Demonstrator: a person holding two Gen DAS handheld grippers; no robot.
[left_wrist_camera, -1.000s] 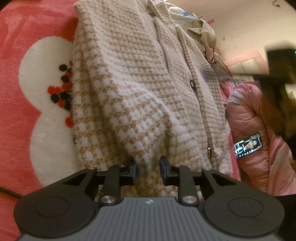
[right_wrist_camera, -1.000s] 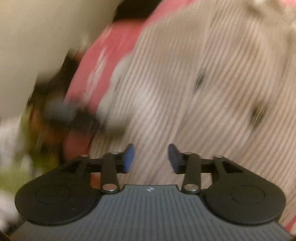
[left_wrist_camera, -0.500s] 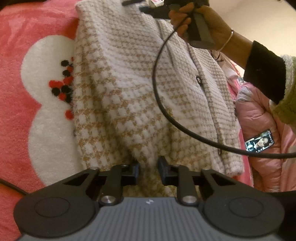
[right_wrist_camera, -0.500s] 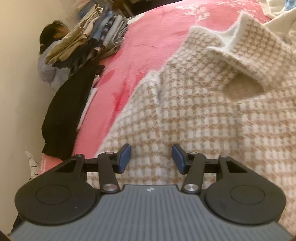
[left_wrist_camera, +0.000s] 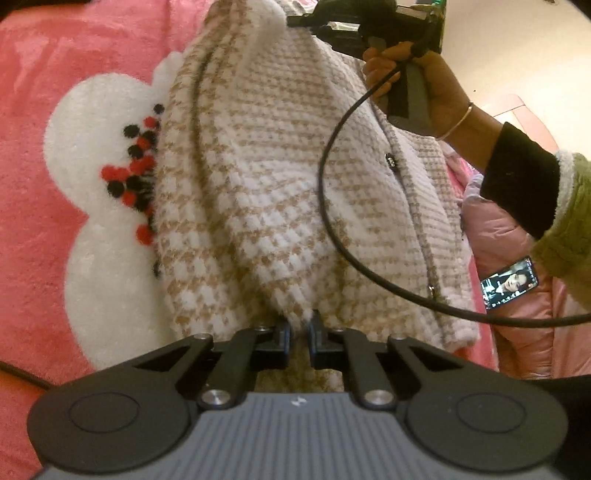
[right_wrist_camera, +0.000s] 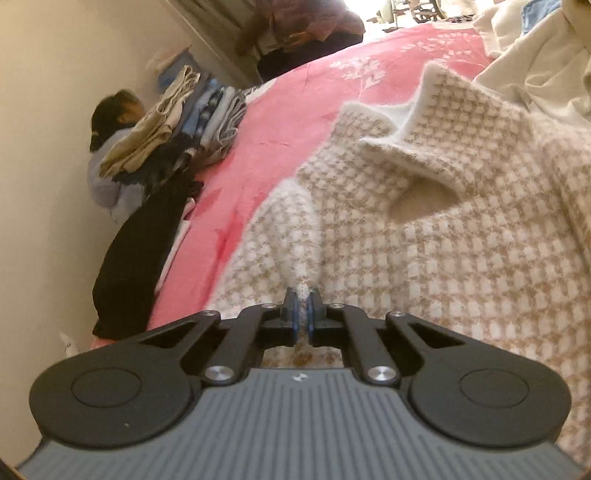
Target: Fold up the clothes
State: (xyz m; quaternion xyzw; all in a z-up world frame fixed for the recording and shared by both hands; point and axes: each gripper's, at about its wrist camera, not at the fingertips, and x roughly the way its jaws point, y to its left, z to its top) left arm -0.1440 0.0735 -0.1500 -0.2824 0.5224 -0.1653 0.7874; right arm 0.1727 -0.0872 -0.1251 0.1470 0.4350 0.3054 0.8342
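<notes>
A beige-and-white houndstooth cardigan lies buttoned on a pink blanket. At its near hem my left gripper is closing, and a fold of the knit is pinched between the pads. In the right wrist view my right gripper is shut on a raised ridge of the cardigan at the shoulder, just below the collar. From the left wrist view, a hand holds the right gripper at the cardigan's far end, and its black cable loops over the knit.
The pink blanket bears a white flower pattern. A phone lies on a pink puffer jacket to the right. Folded clothes and a black garment line the bed's left edge, where a person sits. White cloth is piled beyond the collar.
My right gripper swung over to the cardigan's shoulder and shut on a ridge of knit. My left gripper's jaws narrowed onto the hem, which now bunches up between them.
</notes>
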